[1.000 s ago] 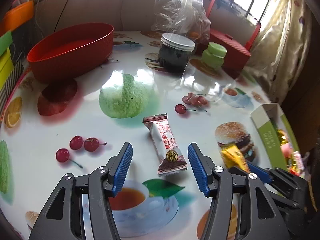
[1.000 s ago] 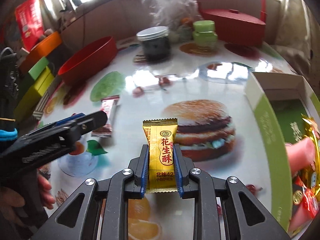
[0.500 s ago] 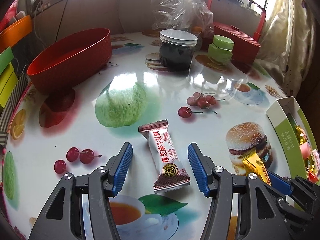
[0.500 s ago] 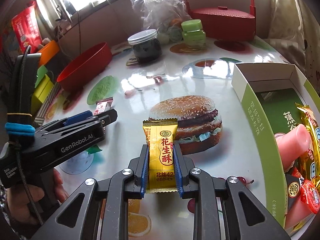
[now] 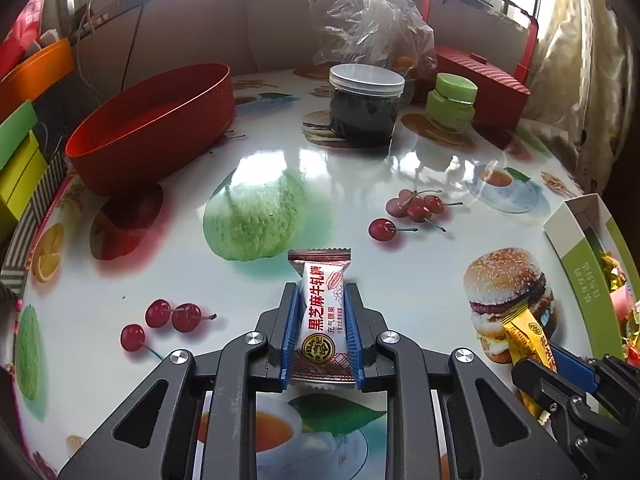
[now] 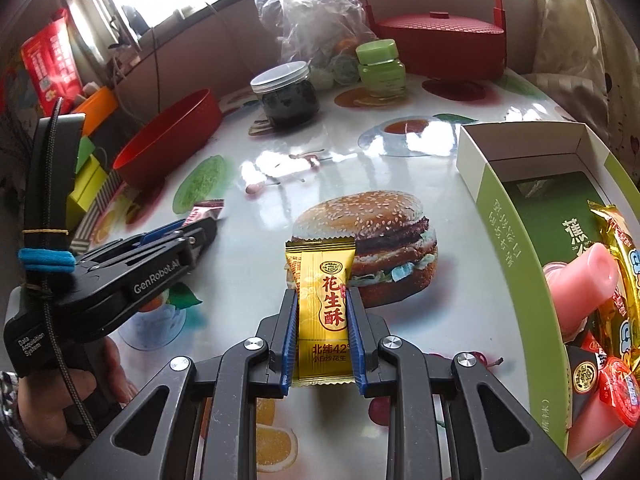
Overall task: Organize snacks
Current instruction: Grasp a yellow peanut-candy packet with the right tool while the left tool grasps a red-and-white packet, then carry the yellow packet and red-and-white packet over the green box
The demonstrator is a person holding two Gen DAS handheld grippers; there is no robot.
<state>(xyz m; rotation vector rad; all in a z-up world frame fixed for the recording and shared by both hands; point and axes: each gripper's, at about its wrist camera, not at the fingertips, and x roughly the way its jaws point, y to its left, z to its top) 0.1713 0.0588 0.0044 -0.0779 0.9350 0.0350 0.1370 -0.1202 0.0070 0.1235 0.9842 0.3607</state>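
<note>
Left wrist view: low over the table point(image 5: 352, 184), close, angled down past the left claw point(image 5: 322, 320), facing the dark jar point(image 5: 365, 106). Right wrist view: likewise close, angled down, further right beside the green box point(image 6: 516, 240). Shared: red bowl point(image 6: 168, 140), jar, burger print point(image 6: 368, 240).

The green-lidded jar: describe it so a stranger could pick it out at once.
Start at the far side of the round table, where a crumpled clear plastic bag stands. In front of it sit two jars side by side. The green-lidded jar is the smaller, pale green one on the right, next to the red box; its neighbour, the dark jar, is bigger with a clear lid.
</note>
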